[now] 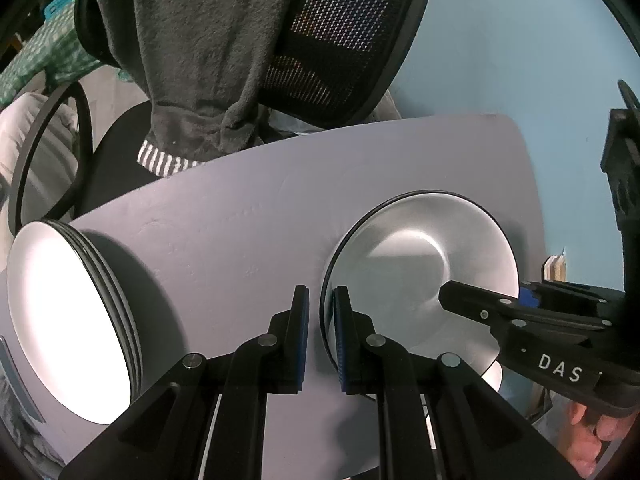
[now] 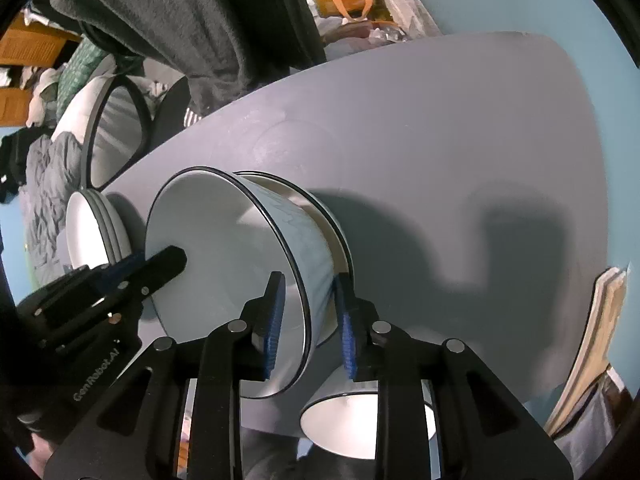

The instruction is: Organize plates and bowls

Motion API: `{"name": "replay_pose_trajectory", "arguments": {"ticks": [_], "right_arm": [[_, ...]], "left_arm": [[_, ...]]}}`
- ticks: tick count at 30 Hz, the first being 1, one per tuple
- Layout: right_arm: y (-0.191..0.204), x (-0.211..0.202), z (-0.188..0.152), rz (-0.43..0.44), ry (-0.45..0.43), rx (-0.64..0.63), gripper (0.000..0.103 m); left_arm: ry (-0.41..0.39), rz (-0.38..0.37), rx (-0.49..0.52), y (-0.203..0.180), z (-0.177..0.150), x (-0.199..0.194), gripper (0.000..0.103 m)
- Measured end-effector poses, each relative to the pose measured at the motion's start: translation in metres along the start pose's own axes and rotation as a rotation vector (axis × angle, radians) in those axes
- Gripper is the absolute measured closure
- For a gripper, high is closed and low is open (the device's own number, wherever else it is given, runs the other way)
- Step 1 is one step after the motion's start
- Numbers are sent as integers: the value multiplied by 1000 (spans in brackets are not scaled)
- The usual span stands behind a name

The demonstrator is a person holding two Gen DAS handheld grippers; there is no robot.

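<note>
A white bowl with a dark rim [image 1: 420, 264] [image 2: 240, 256] sits on the grey table [image 1: 240, 216] [image 2: 420, 140], nested in another bowl or plate [image 2: 336, 224]. My left gripper [image 1: 322, 320] straddles the bowl's left rim, jaws a little apart, one finger inside and one outside. My right gripper [image 2: 310, 312] straddles the bowl's opposite wall, with its blue pads [image 2: 276, 316] close to it. A stack of white plates [image 1: 68, 316] [image 2: 92, 232] lies to the left. Another small bowl [image 2: 368, 420] sits at the table's near edge under the right gripper.
An office chair [image 1: 344, 40] draped with a grey towel [image 1: 200, 60] stands behind the table. Bedding and clutter [image 2: 48, 184] lie beyond the left edge. Books or boards [image 2: 600, 328] stand off the table's right edge.
</note>
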State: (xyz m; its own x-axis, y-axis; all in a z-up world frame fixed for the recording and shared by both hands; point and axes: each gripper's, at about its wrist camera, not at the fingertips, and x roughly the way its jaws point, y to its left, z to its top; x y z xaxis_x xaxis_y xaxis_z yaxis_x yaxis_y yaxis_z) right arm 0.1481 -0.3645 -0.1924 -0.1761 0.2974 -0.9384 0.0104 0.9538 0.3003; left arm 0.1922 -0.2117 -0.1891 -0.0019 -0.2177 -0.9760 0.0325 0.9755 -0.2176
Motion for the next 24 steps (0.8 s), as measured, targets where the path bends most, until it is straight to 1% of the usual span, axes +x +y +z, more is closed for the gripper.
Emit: {"name": "replay_pose_trajectory", "arguments": {"ticks": [6,8,9,10,14,18,20,21,22,24], "right_arm": [[0,-4,-2,-3,-10,6,77],[0,-7,-4,-21,-23,4,76],[0,-7,-5,-20,-27,5,71],[0,-7,-5,-26,-27,8,69],[-1,-8,-8,-19,-37,12,69],[2,-15,-17,-46,-78,-9,68],[1,-20,-23,-54,-99,-18,64],[1,-22,-24,-56,-107,-21,62],[0,-25,-28,-61,-119,-27,61],[-1,-31,-34,-74,-145,-40,60]], "left_arm": [[-4,1,4,0,-3,-2,91],[-6,-12,7,0,-5,-3,86],[-8,-9,7,-1,-6,-3,86],[-9,0,9,-2,-7,-3,86],[-15,-1,10,-6,-12,-8,86],[-44,2,7,-12,-22,-21,86],[-54,-19,5,-13,-27,-29,83],[-64,-31,8,-14,-31,-34,78],[-75,-33,14,-15,-34,-38,75],[-109,-26,41,-20,-44,-48,73]]}}
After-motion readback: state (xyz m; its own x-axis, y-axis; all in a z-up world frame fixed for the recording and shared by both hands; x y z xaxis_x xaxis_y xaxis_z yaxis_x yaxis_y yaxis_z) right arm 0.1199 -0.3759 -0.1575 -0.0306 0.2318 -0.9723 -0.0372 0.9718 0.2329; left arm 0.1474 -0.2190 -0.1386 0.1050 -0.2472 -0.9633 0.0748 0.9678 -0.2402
